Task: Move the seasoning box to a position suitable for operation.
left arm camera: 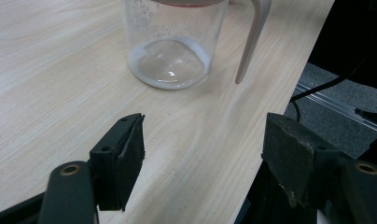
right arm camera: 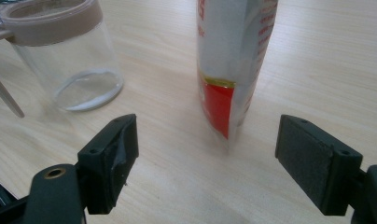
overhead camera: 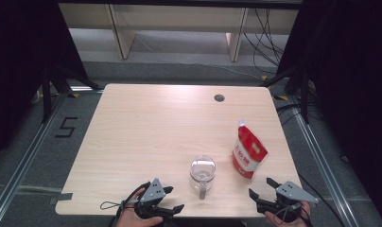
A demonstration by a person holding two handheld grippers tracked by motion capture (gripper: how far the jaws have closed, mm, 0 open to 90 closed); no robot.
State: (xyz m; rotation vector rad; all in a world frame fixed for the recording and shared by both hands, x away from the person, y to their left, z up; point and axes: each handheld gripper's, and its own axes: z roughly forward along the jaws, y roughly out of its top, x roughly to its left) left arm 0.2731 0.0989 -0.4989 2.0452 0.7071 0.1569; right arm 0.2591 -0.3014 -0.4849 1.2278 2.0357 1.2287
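Both grippers, left (overhead camera: 171,199) and right (overhead camera: 261,187), hung apart and empty at the bench's (overhead camera: 146,127) near edge; the upright pouch (overhead camera: 248,151) beside the jug (overhead camera: 202,172) looked ready to topple under a clumsy pinch.

My left gripper (overhead camera: 169,199) is black, topped by a grey three-cornered plate with small dark screw holes; a thin black cable loops away from it; my right gripper (overhead camera: 264,187) is built the same, black with its own grey plate, its cable curling under my hand; in the gripper views my fingers (left arm camera: 119,161) are matte black wedges with flat, rough-textured pads, small screw recesses on top, and a brass-coloured rivet at each base.
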